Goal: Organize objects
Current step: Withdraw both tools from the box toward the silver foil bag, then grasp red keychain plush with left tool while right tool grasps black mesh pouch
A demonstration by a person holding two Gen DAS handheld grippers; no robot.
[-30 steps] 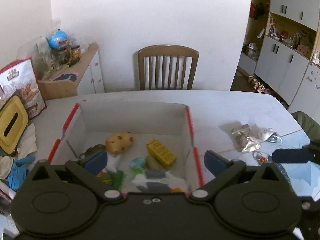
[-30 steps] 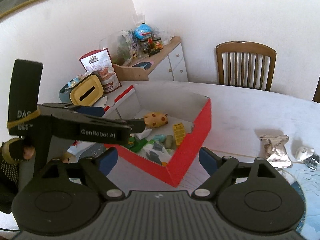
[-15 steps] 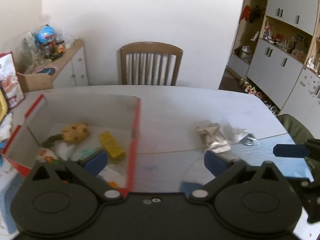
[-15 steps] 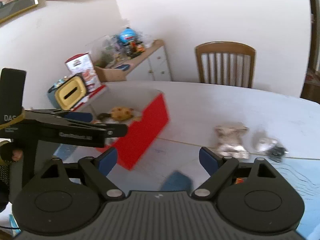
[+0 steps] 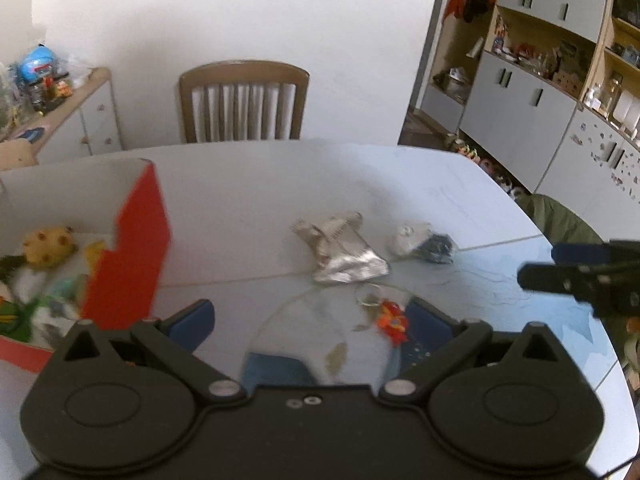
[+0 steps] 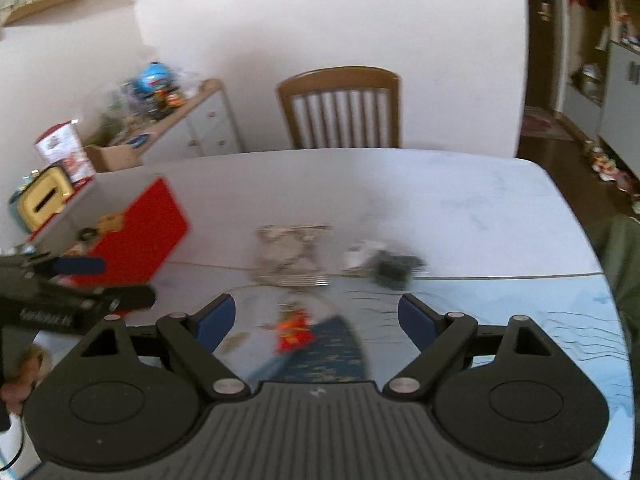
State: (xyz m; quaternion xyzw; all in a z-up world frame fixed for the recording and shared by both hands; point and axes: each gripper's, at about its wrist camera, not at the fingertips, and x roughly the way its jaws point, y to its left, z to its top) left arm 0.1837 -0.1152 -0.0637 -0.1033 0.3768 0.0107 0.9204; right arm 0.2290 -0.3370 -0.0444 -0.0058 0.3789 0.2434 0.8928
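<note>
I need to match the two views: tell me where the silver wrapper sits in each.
Left wrist: wrapper at centre, right of the red box.
Right wrist: wrapper at centre, blurred, right of the box.
Shared landmark: chair behind the table.

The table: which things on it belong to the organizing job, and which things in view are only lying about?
For the job:
- red box with toys inside
- silver wrapper
- white and dark bundle
- red keychain
- left gripper and right gripper, both open and empty

Lying about:
- chair
- yellow tissue box
- snack bag
- cabinet clutter
</note>
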